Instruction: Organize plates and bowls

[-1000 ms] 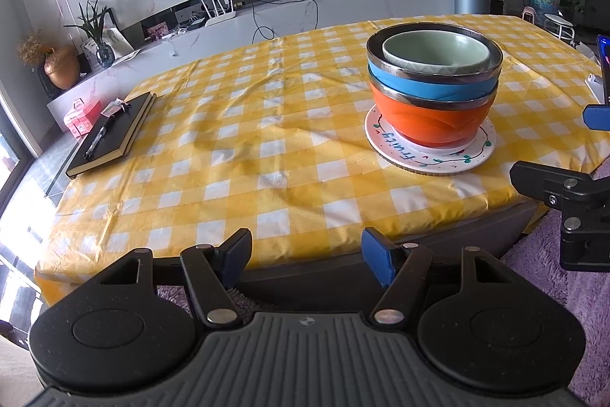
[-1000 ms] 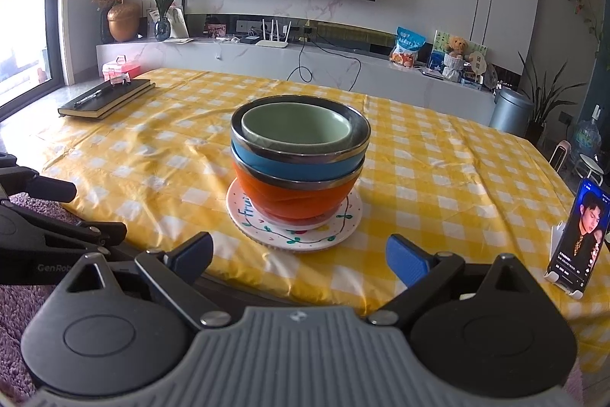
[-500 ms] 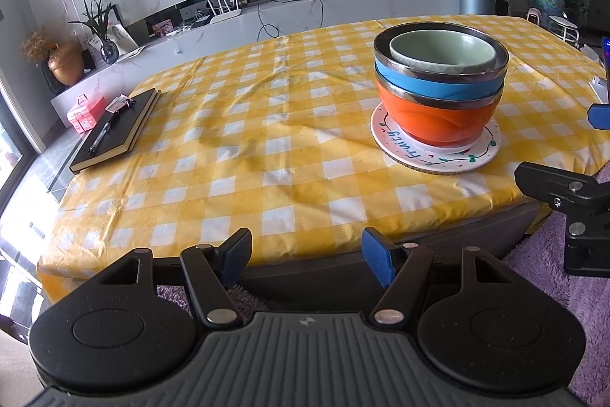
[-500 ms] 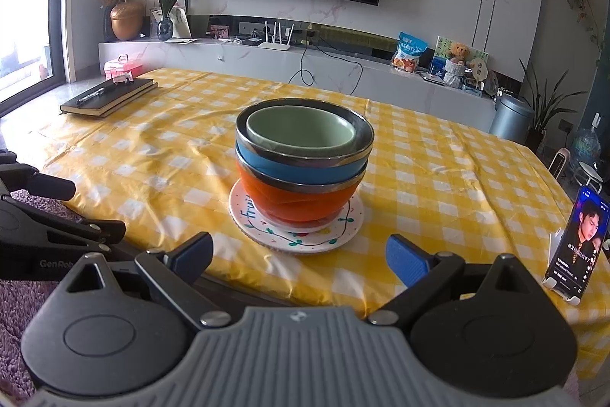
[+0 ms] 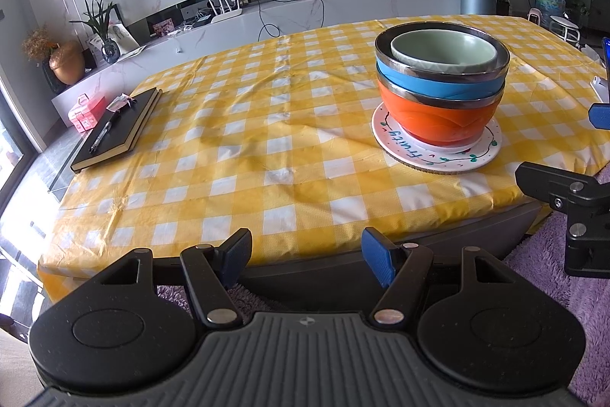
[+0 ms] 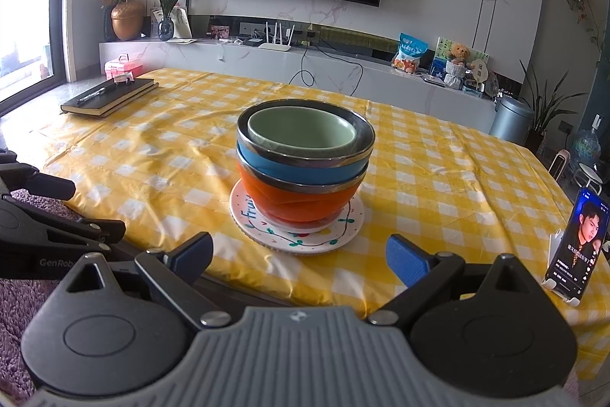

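A pale green bowl (image 5: pixel 444 52) (image 6: pixel 301 131) nests in a blue bowl (image 5: pixel 438 87) (image 6: pixel 297 167), which nests in an orange bowl (image 5: pixel 434 117) (image 6: pixel 301 203). The stack stands on a white painted plate (image 5: pixel 411 151) (image 6: pixel 301 239) on the yellow checked table. My left gripper (image 5: pixel 307 256) hangs open off the table's near edge, left of the stack, holding nothing. Just in front of the plate, my right gripper (image 6: pixel 299 256) is open and empty too. Each gripper's body shows at the side of the other's view.
A black notebook (image 5: pixel 118 130) (image 6: pixel 108 96) with a pen lies at the table's far left. A phone on a stand (image 6: pixel 577 245) sits near the right edge. Purple carpet (image 5: pixel 572 277) lies below the near table edge (image 5: pixel 343 273).
Both views have drifted slightly; the bowl stack sits a little higher and further right in each. Both grippers stay open and empty.
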`<action>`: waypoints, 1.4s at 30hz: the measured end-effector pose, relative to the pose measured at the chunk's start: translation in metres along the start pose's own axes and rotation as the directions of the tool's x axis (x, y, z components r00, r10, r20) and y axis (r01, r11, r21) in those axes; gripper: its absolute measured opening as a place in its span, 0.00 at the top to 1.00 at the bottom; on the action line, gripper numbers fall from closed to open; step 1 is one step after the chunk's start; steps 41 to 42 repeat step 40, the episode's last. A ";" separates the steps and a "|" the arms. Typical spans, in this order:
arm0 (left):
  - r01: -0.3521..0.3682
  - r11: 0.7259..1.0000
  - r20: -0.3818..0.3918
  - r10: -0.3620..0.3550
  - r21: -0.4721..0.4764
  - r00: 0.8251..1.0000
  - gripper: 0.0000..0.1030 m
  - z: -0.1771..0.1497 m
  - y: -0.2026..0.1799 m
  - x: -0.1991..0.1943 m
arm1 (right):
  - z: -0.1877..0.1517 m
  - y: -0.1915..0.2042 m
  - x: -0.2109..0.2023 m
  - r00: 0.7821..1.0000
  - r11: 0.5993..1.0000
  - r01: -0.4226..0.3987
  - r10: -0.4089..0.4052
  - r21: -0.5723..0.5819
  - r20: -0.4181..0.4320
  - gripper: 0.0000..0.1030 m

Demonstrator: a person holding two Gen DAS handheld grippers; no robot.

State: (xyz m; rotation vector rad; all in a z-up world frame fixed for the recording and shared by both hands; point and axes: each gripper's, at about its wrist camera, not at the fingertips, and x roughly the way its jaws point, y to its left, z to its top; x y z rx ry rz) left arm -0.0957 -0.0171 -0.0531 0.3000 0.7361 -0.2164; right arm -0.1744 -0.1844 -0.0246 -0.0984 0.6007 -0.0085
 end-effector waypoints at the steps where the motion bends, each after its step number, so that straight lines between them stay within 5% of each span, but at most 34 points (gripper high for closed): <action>1: 0.000 1.000 0.000 0.000 0.000 1.000 0.24 0.000 0.000 0.000 | 0.000 0.000 0.000 1.000 1.000 0.000 0.000 0.000 0.000 0.07; 42: 0.000 1.000 0.011 0.000 0.000 1.000 0.25 0.001 0.001 -0.006 | 0.000 0.003 -0.001 1.000 1.000 -0.001 0.001 -0.015 0.004 0.07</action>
